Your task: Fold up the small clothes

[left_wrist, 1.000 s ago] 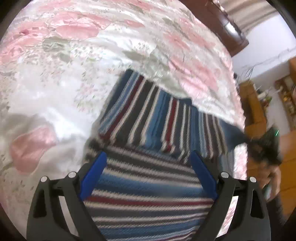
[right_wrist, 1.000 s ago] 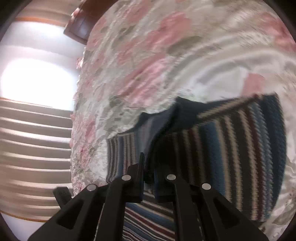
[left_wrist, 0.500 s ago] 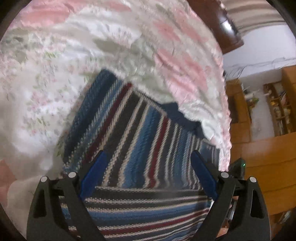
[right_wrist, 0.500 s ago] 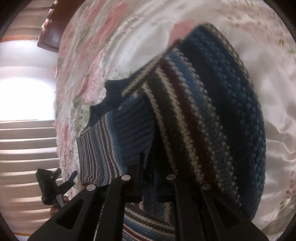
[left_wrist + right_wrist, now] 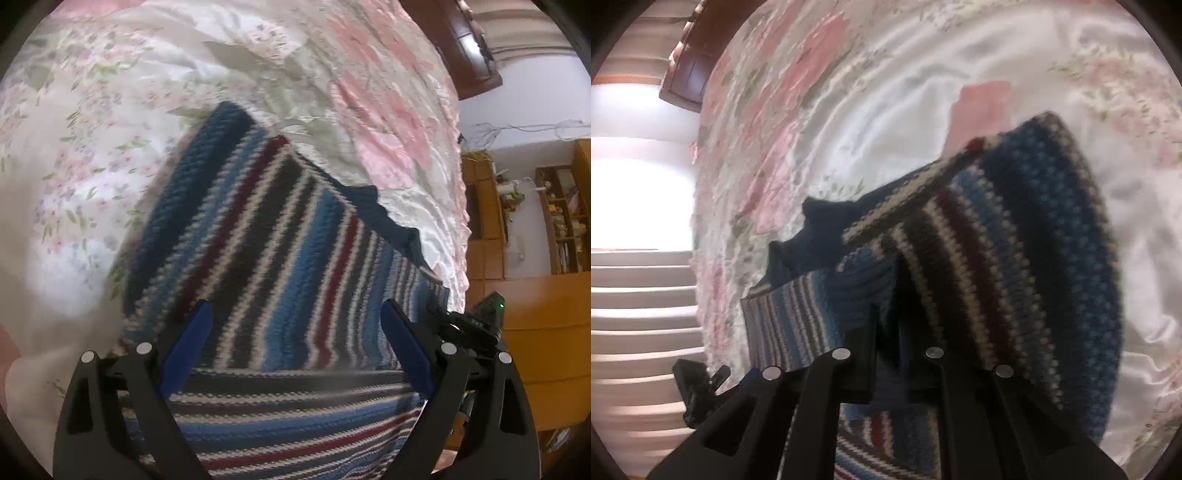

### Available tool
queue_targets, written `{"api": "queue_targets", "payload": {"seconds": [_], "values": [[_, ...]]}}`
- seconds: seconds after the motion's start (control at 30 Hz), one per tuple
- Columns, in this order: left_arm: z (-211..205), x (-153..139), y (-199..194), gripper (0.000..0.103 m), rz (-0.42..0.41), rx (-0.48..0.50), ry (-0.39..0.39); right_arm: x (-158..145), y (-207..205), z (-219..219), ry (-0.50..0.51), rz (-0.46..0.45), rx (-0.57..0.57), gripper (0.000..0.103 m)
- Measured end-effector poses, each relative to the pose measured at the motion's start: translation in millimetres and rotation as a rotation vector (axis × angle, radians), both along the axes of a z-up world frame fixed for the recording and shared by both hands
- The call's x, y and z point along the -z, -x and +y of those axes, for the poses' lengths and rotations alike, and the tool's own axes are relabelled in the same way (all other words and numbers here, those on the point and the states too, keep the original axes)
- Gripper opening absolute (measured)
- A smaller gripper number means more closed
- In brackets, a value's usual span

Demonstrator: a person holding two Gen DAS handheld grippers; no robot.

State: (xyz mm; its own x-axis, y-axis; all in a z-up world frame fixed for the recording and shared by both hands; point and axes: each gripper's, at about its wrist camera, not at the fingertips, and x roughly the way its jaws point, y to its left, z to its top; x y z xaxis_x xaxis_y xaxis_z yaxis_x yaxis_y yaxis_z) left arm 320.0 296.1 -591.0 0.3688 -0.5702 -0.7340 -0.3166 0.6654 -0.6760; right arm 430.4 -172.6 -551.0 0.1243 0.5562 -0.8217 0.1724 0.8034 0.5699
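Here the striped sweater (image 5: 280,266) runs lengthwise away from the left claw (image 5: 295,325).

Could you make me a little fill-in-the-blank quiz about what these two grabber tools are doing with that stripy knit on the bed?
1. The right gripper is ____ on the striped sweater.
2. The left gripper has its blue pads spread ____.
3. The sweater lies on a ____-patterned bedspread.
4. The sweater's darkest red stripes are ____ than its blue bands.

Missing words: shut; open; floral; narrower
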Motion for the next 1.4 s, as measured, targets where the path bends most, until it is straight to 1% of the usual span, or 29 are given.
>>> {"api": "queue_targets", "payload": {"seconds": [0.1,0.17,0.3,0.37,0.43,0.47,0.5,0.53,0.57,0.63,0.67,0.7,0.73,0.77,0.83,0.87,0.93,0.97,1.0,1.03,1.1,1.17,1.23,1.3,1.37,1.4], "values": [[3.8,6.8,3.9,0.091,0.017,-0.004,-0.001,3.6,3.6,-1.6,0.011,0.004,0.014,0.009],[3.9,5.4,5.2,0.091,0.016,0.003,-0.006,-2.4,4.3,-0.4,0.014,-0.014,0.003,0.011],[7.1,-11.0,9.1,0.092,-0.027,0.005,0.021,-49.7,20.8,7.2,0.067,-0.144,-0.011,0.013],[6.6,-12.5,9.6,0.093,-0.029,0.017,0.018,-58.8,34.2,17.6,0.078,-0.163,-0.044,0.012],[6.8,-2.9,8.0,0.093,0.012,0.024,0.007,-48.4,41.0,26.2,0.059,-0.124,-0.073,0.014],[7.3,6.1,6.6,0.093,0.052,0.031,-0.005,-37.5,43.6,29.0,0.079,-0.096,-0.091,0.014],[8.1,11.5,6.6,0.093,0.066,0.032,-0.009,-28.8,44.7,28.4,0.110,-0.078,-0.096,0.013],[9.1,13.9,6.7,0.093,0.065,0.031,-0.008,-21.9,44.5,24.4,0.140,-0.068,-0.085,0.008],[10.1,15.1,6.9,0.093,0.070,0.034,-0.009,-16.2,44.5,15.9,0.147,-0.065,-0.061,0.000],[11.4,4.8,9.7,0.093,0.060,0.044,-0.014,-19.7,47.5,-4.1,0.142,-0.062,0.011,0.000],[12.1,-7.0,14.7,0.093,0.041,0.055,-0.032,-26.1,51.1,-9.2,0.143,-0.068,0.032,0.014],[12.7,-15.4,19.9,0.093,0.025,0.065,-0.038,-37.7,59.9,-13.9,0.132,-0.088,0.035,0.040],[13.1,-25.2,29.7,0.094,0.010,0.078,-0.038,-47.3,71.0,-16.2,0.100,-0.110,0.027,0.047],[13.4,-30.9,39.1,0.095,0.006,0.085,-0.040,-53.1,83.0,-17.0,0.073,-0.118,0.016,0.049],[17.6,-39.3,73.3,0.095,0.020,0.094,-0.031,-66.1,121.7,-20.0,0.038,-0.104,-0.023,0.049],[18.7,-40.3,90.4,0.095,0.040,0.095,-0.021,-68.4,139.7,-21.7,0.025,-0.089,-0.032,0.049],[19.9,-36.8,140.0,0.095,0.105,0.098,0.009,-72.4,180.4,-25.1,0.001,-0.046,-0.050,0.051],[19.5,-34.7,156.1,0.095,0.127,0.095,0.014,-75.1,203.6,-26.1,0.018,-0.030,-0.063,0.058],[18.6,-30.3,182.4,0.095,0.172,0.097,0.021,-78.3,221.6,-27.2,0.035,-0.022,-0.074,0.065],[17.8,-27.1,205.6,0.095,0.206,0.101,0.026,-80.3,240.8,-29.8,0.046,-0.009,-0.072,0.067],[17.1,-23.0,242.9,0.095,0.257,0.076,0.040,-78.8,285.8,-44.2,0.022,0.052,-0.035,0.069],[13.3,-16.4,277.4,0.095,0.306,0.047,0.082,-71.7,318.8,-47.8,0.022,0.106,0.005,0.071],[8.2,-6.7,300.8,0.095,0.348,0.031,0.111,-58.7,345.5,-60.8,0.020,0.168,0.055,0.071],[3.3,5.9,315.7,0.095,0.378,0.018,0.145,-40.5,370.5,-73.5,0.014,0.231,0.107,0.071],[-1.5,19.7,322.6,0.095,0.406,0.005,0.163,-22.8,382.4,-80.2,-0.005,0.281,0.143,0.072],[-3.7,27.2,325.1,0.095,0.417,-0.007,0.188,-14.0,384.0,-81.1,-0.018,0.301,0.157,0.072]]}}
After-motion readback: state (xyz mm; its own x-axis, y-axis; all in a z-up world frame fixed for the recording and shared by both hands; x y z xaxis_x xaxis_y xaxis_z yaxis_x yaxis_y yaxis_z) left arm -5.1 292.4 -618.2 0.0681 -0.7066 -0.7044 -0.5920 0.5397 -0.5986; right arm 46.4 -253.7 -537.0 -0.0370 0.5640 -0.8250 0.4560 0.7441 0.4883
